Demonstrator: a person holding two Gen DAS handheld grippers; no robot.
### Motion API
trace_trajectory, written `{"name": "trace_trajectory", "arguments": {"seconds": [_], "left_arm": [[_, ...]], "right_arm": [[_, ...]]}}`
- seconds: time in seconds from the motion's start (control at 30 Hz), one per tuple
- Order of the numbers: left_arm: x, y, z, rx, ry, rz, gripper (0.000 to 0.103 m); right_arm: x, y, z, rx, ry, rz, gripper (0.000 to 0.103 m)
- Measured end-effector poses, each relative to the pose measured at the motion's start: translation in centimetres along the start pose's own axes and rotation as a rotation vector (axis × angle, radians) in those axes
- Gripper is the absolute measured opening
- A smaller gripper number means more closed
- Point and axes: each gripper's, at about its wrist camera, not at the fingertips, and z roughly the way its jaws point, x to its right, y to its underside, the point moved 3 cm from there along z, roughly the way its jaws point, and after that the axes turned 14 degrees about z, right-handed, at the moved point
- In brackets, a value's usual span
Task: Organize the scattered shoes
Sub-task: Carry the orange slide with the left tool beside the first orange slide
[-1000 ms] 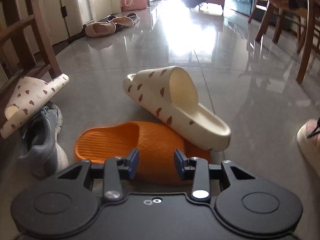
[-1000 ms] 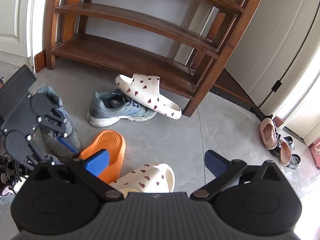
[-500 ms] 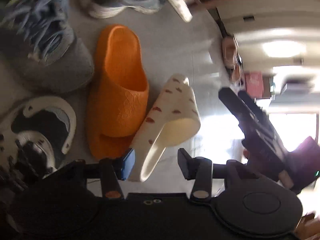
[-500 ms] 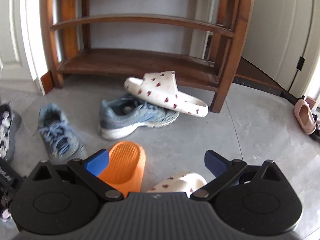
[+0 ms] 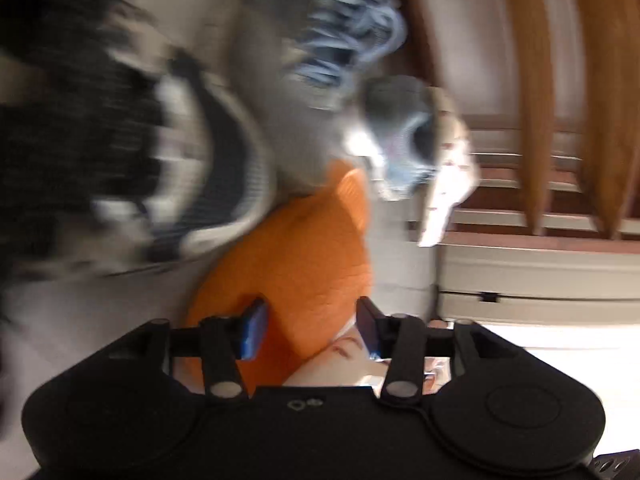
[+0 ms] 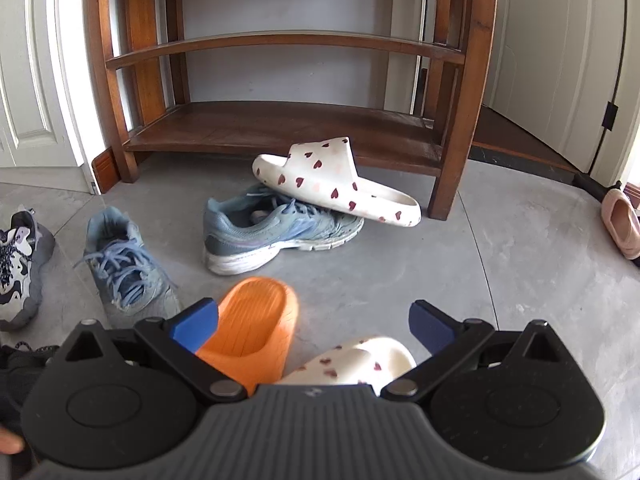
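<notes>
Left view motion-blurred, orange slipper (image 6: 256,324) half hidden behind hand-held gripper (image 6: 312,320)

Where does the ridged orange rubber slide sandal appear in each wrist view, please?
Left wrist: orange rubber slide sandal low and centre, blurred, just beyond the fingertips.
Right wrist: orange rubber slide sandal bottom centre-left, by the left fingertip.
Shared landmark: the cream heart-print slide lying on the grey-blue sneaker.
</notes>
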Motion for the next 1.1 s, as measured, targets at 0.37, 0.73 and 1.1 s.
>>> {"name": "trace_trajectory", "arguments": {"seconds": [0.37,0.73,1.1], "left_arm": [[2.1,-2.4,0.2,0.078,0.120,0.135,0.011],[18.2,-17.0,-9.6,0.053,0.285,0.587,0.012],[14.2,-24.8,-36.4,0.320,0.101,0.679,0.013]], "right_arm": [[-1.1,0.9,-4.0,0.088,0.016,-0.015,0.102],[-4.4,-1.5,-5.0,0.212,-0.055,-0.026,0.102],[-20.8,-5.7,-3.4,0.212,-0.345,-0.273,0.102]]}}
